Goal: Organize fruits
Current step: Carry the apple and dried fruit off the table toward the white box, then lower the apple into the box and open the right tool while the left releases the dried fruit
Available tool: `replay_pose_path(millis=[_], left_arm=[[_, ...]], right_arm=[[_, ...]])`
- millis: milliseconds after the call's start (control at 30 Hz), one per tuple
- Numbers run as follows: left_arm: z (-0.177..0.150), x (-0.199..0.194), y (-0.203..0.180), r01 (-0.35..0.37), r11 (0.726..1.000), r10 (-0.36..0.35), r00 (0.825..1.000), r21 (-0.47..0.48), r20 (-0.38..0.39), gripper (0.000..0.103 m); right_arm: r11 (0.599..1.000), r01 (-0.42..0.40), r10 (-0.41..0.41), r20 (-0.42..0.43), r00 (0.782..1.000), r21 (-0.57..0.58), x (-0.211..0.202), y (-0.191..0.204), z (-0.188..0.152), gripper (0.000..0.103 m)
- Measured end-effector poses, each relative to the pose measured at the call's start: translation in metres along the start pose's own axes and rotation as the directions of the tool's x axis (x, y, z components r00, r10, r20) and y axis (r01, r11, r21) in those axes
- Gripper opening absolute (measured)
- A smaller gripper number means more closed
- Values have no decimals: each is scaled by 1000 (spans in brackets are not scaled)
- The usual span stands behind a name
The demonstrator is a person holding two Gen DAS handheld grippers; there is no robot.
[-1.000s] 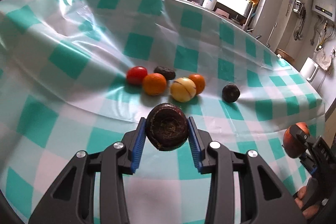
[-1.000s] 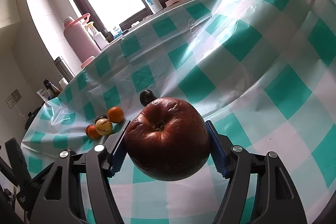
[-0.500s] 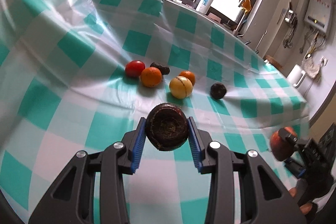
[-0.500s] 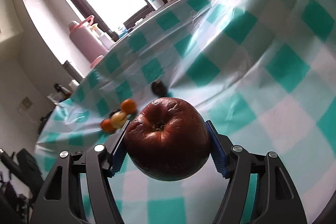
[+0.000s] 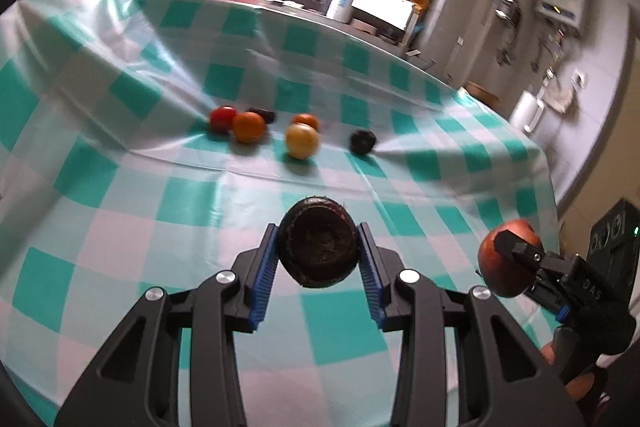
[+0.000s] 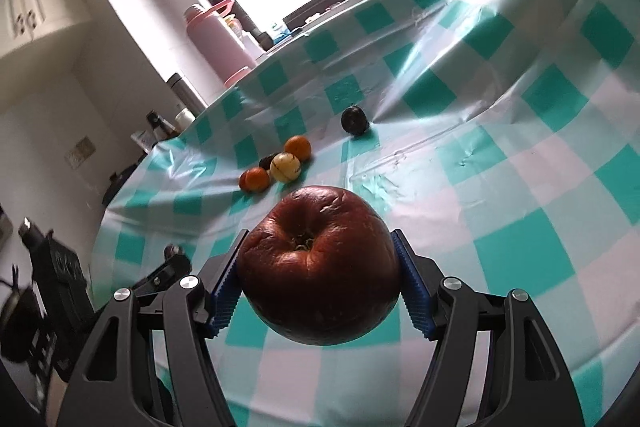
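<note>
Straight ahead of both tools, farther back on the counter (image 5: 132, 259), lies the fruit cluster (image 5: 264, 127). Left tool (image 5: 318, 253) clamps a dark round fruit (image 5: 318, 247) (nearer the cluster, I judge); right tool (image 6: 320, 267) grips a wrinkled red apple (image 6: 320, 263).

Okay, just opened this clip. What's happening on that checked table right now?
A person holds a claw in each hand, both loaded. The left claw is shut on a dark round fruit, the right claw on a wrinkled red apple, both above the checked tablecloth. Farther back lie a red tomato, two oranges, a yellow fruit and two dark fruits.
</note>
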State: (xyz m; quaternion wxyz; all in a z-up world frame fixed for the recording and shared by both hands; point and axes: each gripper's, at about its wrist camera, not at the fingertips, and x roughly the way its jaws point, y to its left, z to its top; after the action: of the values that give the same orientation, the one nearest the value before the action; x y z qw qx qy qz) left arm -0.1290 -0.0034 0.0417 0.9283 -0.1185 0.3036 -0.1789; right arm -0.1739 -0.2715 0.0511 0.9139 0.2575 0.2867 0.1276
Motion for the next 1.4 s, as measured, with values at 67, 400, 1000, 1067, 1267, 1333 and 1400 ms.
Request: replay_pose_path(millis=[67, 400, 1000, 1067, 1267, 1333, 1400], left_arm=[[-6, 2, -13, 17, 999, -17, 1000, 34, -16, 39], [-25, -2, -67, 58, 979, -50, 998, 196, -44, 39], [-65, 4, -168, 156, 872, -104, 985, 463, -137, 39], [-70, 4, -180, 173, 854, -114, 982, 491, -148, 39], [-89, 3, -223, 245, 778, -160, 968, 579, -195, 39], [-101, 0, -243, 281, 731, -186, 959, 622, -215, 39], [-112, -2, -259, 313, 689, -207, 949, 654, -236, 39]], right_arm=[[1000, 1, -1, 2, 1000, -14, -9, -2, -6, 67], [1000, -6, 6, 55, 998, 2, -64, -35, -25, 67], [972, 171, -207, 244, 947, 164, -186, -142, -48, 67], [961, 195, -241, 250, 938, 195, -197, -156, -54, 67], [921, 271, -339, 235, 911, 279, -223, -194, -75, 67], [901, 316, -385, 210, 899, 299, -229, -205, -82, 67], [882, 354, -420, 177, 890, 310, -233, -216, -89, 67]])
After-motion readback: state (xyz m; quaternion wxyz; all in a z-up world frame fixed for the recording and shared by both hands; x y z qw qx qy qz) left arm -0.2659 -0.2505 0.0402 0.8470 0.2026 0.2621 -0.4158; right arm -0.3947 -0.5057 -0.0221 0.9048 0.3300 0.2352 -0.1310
